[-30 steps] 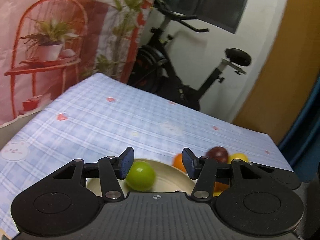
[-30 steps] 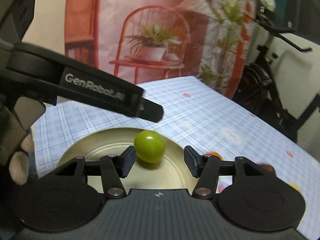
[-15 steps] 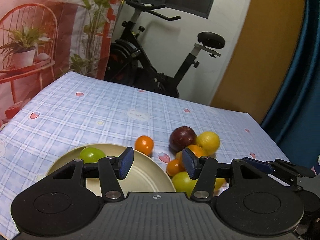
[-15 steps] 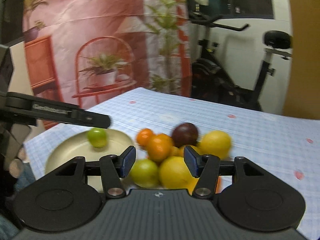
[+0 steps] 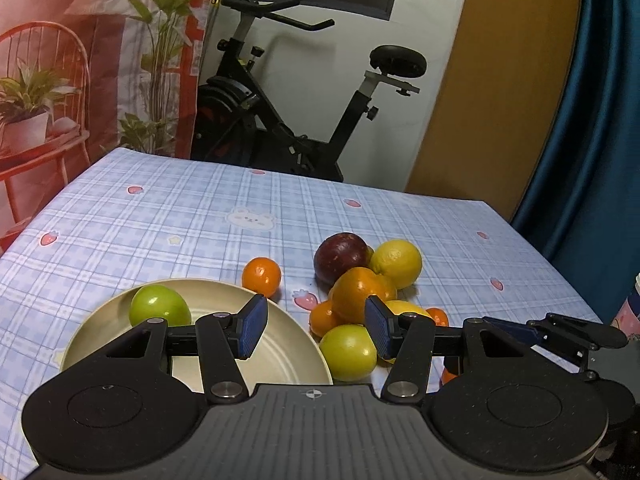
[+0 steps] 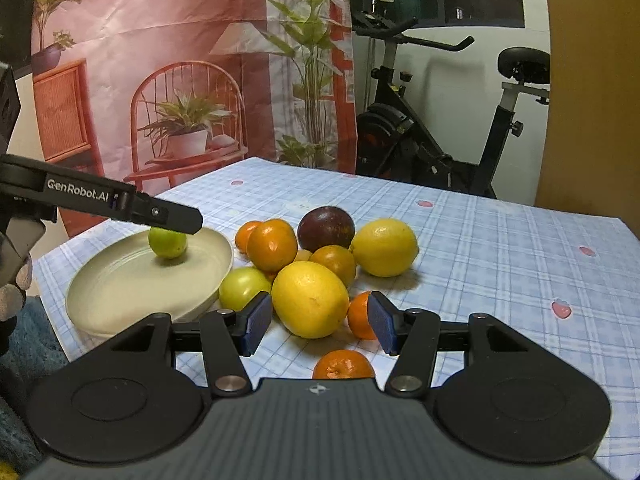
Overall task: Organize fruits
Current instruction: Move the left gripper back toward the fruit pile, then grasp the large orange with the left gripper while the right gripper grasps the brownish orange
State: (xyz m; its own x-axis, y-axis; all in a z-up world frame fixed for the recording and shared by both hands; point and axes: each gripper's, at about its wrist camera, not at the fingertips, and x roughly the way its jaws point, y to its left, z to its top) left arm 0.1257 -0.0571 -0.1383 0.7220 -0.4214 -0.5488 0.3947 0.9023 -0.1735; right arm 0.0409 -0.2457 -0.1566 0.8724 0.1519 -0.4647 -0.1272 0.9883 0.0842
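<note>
Tablecloth (image 5: 200, 216) first — pale blue check, dotted with pink strawberries and a little white bear face (image 5: 251, 218), spread right across the table. Behind it stands a black exercise bike (image 5: 288, 120) against a white wall, with a printed backdrop (image 6: 160, 60) to the left showing a red chair, potted plants and pink walls. An ochre panel (image 5: 500, 80) and a deep blue curtain (image 5: 600, 120) close off the right side.

On the cloth sits a cream plate (image 5: 280, 344) with one green fruit (image 5: 160, 310) on it, near the far rim. Just beside the plate is the pile: a dark plum-coloured fruit (image 6: 326, 228), a lemon (image 6: 384, 246), a big yellow citrus (image 6: 310, 300) at the front, an orange (image 6: 272, 244), a yellow-green fruit (image 6: 244, 288) touching the plate's edge, and small mandarins tucked around them — one mandarin (image 6: 343, 364) lies alone, nearest the right camera.

Left gripper (image 5: 312, 326) hovers over the plate's right edge, blue pads wide apart, nothing between them. Right gripper (image 6: 316, 322) is likewise spread wide and empty, framing the big yellow citrus without touching it.

Only one bit of writing is legible: "GenRobot.AI" in white on the left gripper's black arm, seen from the right wrist view.
</note>
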